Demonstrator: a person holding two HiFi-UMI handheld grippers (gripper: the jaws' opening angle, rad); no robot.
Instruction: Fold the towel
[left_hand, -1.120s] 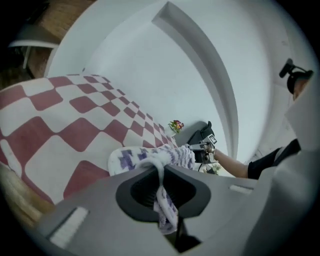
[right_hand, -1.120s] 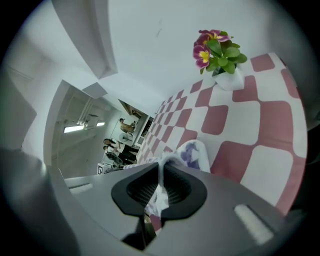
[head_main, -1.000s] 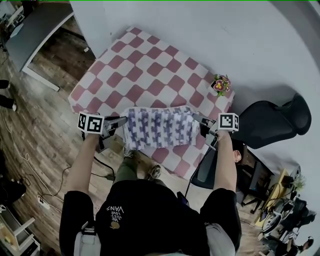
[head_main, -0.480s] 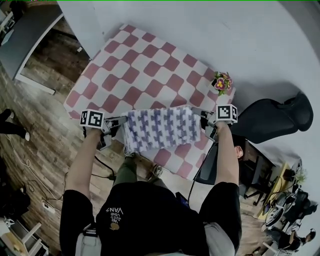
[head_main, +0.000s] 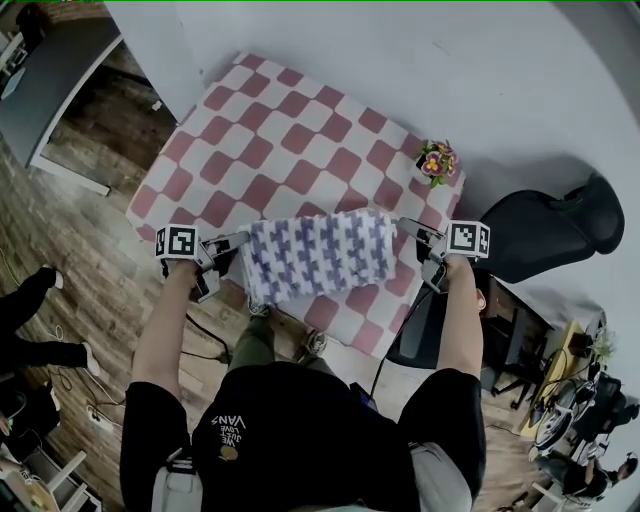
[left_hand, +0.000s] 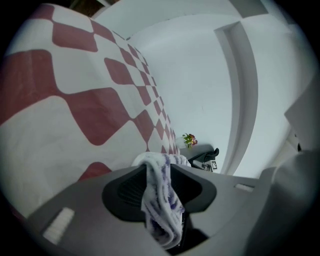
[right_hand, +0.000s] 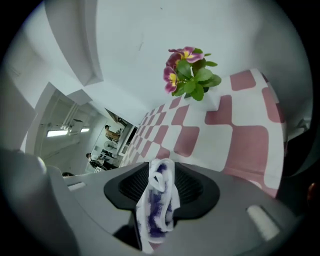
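The towel (head_main: 320, 255), white with a purple pattern, lies folded along the near edge of the red-and-white checked table (head_main: 290, 130), its front hanging slightly over. My left gripper (head_main: 233, 246) is at the towel's left end and its jaws are opening; a bunched corner of the towel (left_hand: 160, 200) hangs loose between the dark pads. At the right end my right gripper (head_main: 410, 240) also has its jaws opening, with a corner of the towel (right_hand: 157, 200) draped slack between the spread pads.
A small pot of pink flowers (head_main: 436, 160) stands at the table's right edge, close to the right gripper. A black chair (head_main: 550, 235) is to the right, a grey desk (head_main: 50, 80) at the far left. Someone's legs (head_main: 30, 320) show on the wooden floor at the left.
The towel has settled flatter onto the table's near edge. The right gripper has shifted right, away from the towel's end. Both grippers' jaws have spread off the towel corners.
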